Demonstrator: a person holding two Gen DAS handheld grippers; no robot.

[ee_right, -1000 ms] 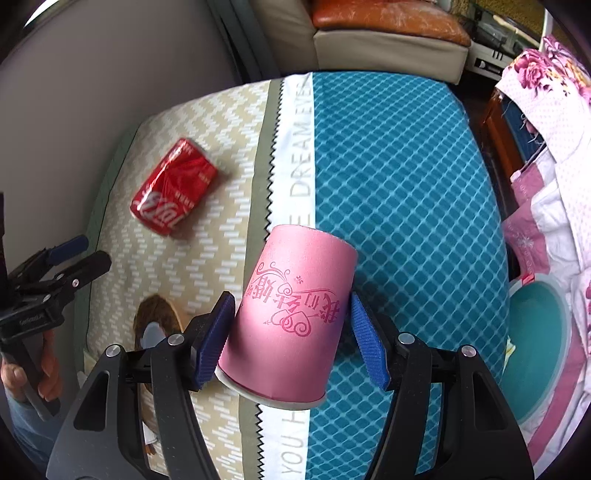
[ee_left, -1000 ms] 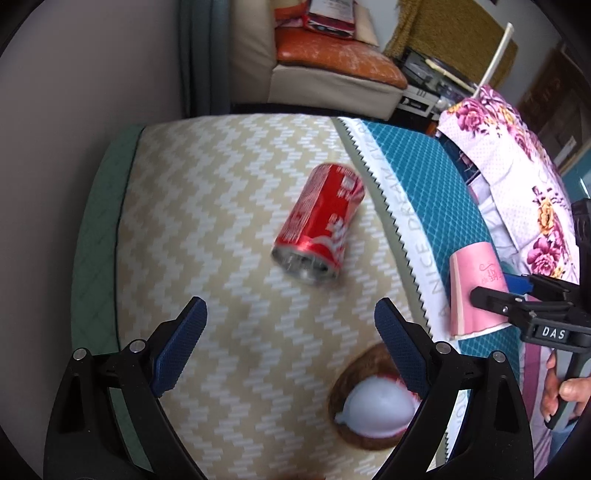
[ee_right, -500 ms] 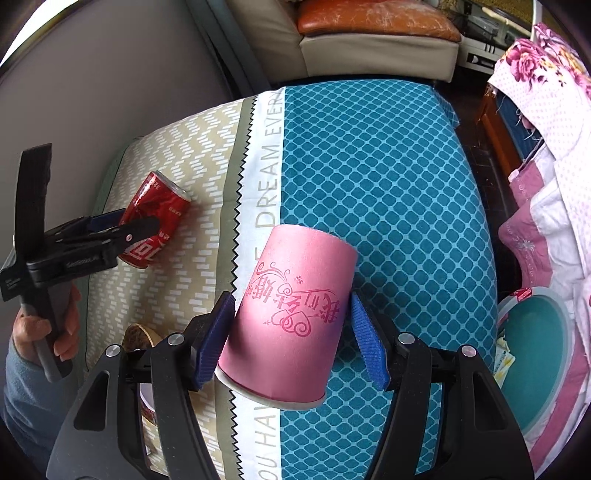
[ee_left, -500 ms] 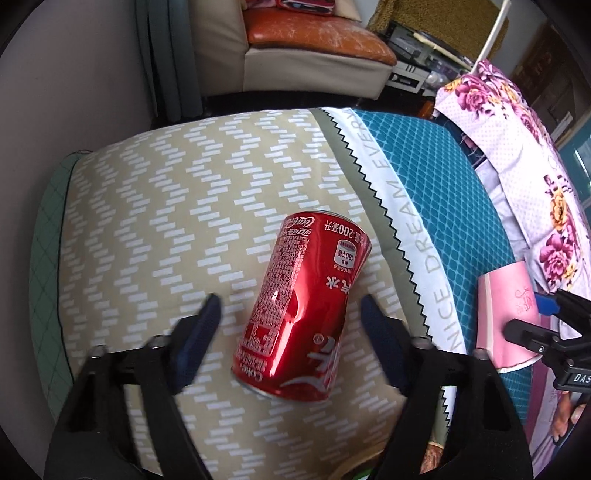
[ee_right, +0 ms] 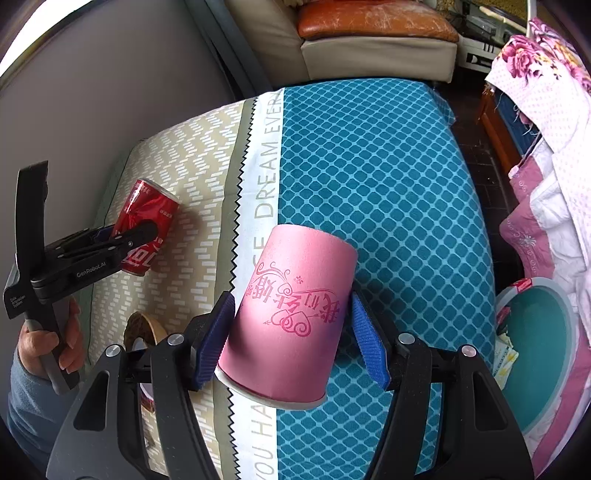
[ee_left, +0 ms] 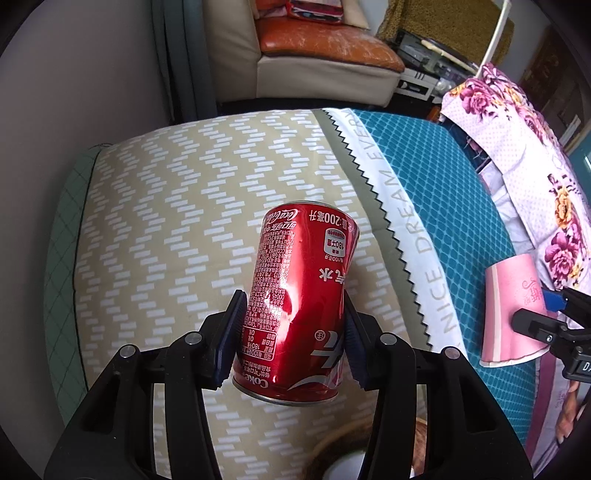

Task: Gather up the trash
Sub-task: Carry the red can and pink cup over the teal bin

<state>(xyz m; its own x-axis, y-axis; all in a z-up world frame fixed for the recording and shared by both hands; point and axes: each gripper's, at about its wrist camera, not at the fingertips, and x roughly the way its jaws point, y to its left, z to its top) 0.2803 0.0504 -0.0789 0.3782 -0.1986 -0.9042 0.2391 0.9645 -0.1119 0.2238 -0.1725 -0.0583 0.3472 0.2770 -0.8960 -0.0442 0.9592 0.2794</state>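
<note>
The left tongs point(ee_left: 291, 345) have just been closing, and their blue pads now press both sides of a dented red soda can point(ee_left: 299, 306), gripping it near its lower end; the can's far end tilts away from the tongs over the beige zigzag part of the bed cover point(ee_left: 166, 206). From the right wrist view a hand point(ee_right: 48, 339) grips the handle of these tongs. Close under the left tongs a round brown thing with a white middle point(ee_left: 343, 448) lies on the bed, half hidden.

The right tongs point(ee_right: 291, 341) stand partly open, clamped on a pink paper cup point(ee_right: 291, 314) with red print, its wide rim nearest the camera. Beyond the cup stretches the teal diamond cover point(ee_right: 388, 177). To the right of these tongs sits a teal basin point(ee_right: 543, 350), with floral bedding point(ee_right: 546, 62) farther off. Past the bed's far end stands a sofa with an orange cushion point(ee_right: 373, 26).
</note>
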